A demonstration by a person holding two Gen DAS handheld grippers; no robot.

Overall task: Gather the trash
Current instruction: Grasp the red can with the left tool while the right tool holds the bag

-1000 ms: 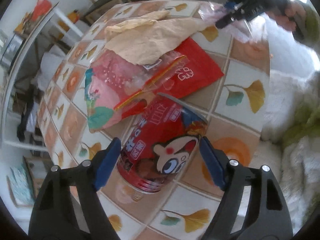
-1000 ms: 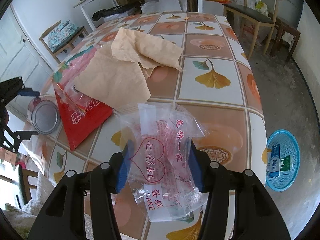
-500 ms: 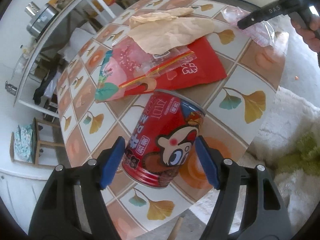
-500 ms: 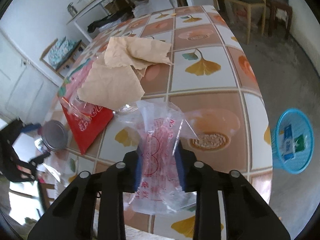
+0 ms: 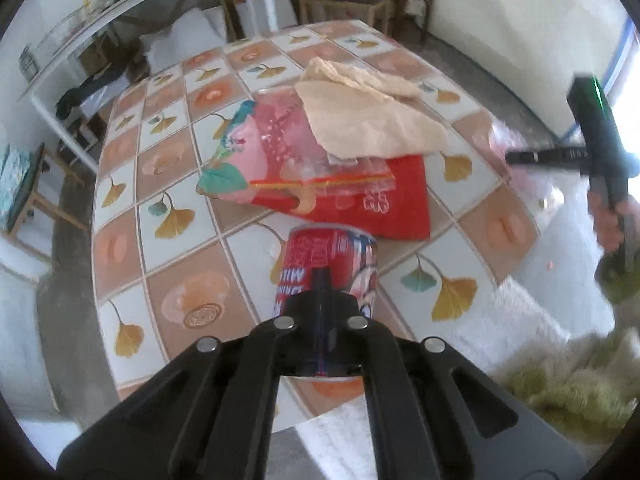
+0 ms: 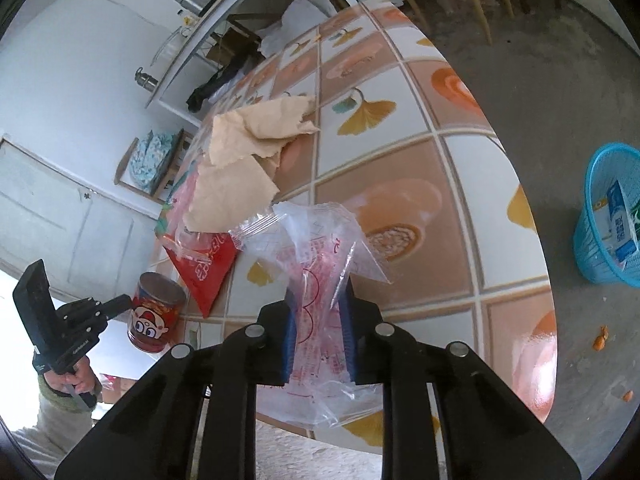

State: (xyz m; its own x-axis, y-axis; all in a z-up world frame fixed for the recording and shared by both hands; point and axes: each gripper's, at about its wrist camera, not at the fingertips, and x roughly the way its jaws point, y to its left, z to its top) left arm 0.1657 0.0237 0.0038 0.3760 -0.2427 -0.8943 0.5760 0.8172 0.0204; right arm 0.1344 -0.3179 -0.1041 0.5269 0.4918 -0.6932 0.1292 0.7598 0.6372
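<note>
A red milk can [image 5: 360, 256] with a cartoon face stands near the table's front edge. My left gripper [image 5: 322, 274] is shut, its fingers together against the can's near side. Nothing shows between them. The right wrist view has that gripper [image 6: 128, 300] tipped at the can [image 6: 158, 316] just under its rim. My right gripper [image 6: 318, 300] has its jaws closing on a clear wrapper [image 6: 320, 248] with red print, and the blue pads pinch it into a bunch. Brown paper [image 5: 368, 124], a pink zip bag [image 5: 272, 152] and a red bag [image 5: 392, 208] lie piled mid-table.
The tiled tablecloth [image 6: 440, 200] carries the pile of brown paper [image 6: 236, 188] and the red bag [image 6: 204, 276]. A blue basket [image 6: 612, 220] with cartons in it stands on the floor to the right. Chairs and a white shelf stand beyond the table.
The left jaws went from wide on either side of the can to shut in front of it, and the hand rolled and rose. The right jaws narrowed, bunching the wrapper.
</note>
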